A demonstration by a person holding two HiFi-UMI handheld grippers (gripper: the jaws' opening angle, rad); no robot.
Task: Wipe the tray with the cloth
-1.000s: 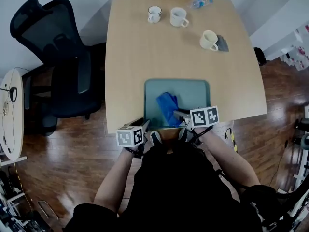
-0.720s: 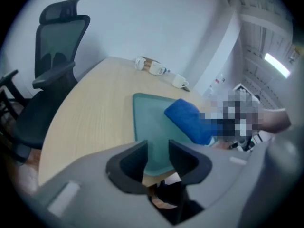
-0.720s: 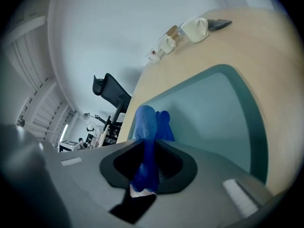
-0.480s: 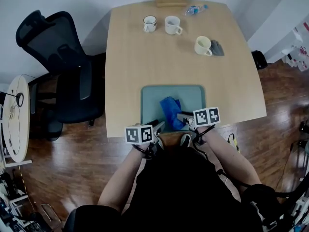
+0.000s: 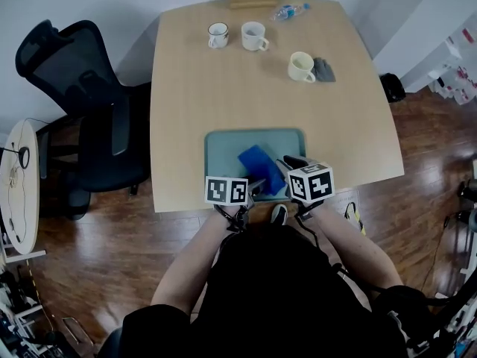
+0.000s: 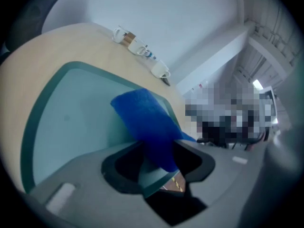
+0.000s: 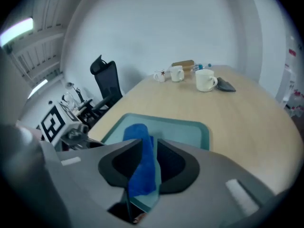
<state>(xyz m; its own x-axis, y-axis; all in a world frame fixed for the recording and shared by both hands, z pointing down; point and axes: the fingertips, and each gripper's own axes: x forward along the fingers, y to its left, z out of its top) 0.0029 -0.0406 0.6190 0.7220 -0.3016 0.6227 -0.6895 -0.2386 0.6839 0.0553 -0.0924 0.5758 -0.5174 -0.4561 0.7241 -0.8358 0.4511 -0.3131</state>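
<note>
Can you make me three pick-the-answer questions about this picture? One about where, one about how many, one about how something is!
1. Where is the cloth?
A on the floor
B over the tray
C on the chair

2. How many mugs are there?
A two
B three
C five

3. The bottle is
A lying down
B standing up
C hanging

Answers: 1 B, the cloth is above the tray; 2 B, three mugs can be counted; 3 A, the bottle lies on its side.

tray [image 5: 222,149]: teal, flat, table's near edge | cloth [image 5: 261,167]: blue, bunched, over tray
</note>
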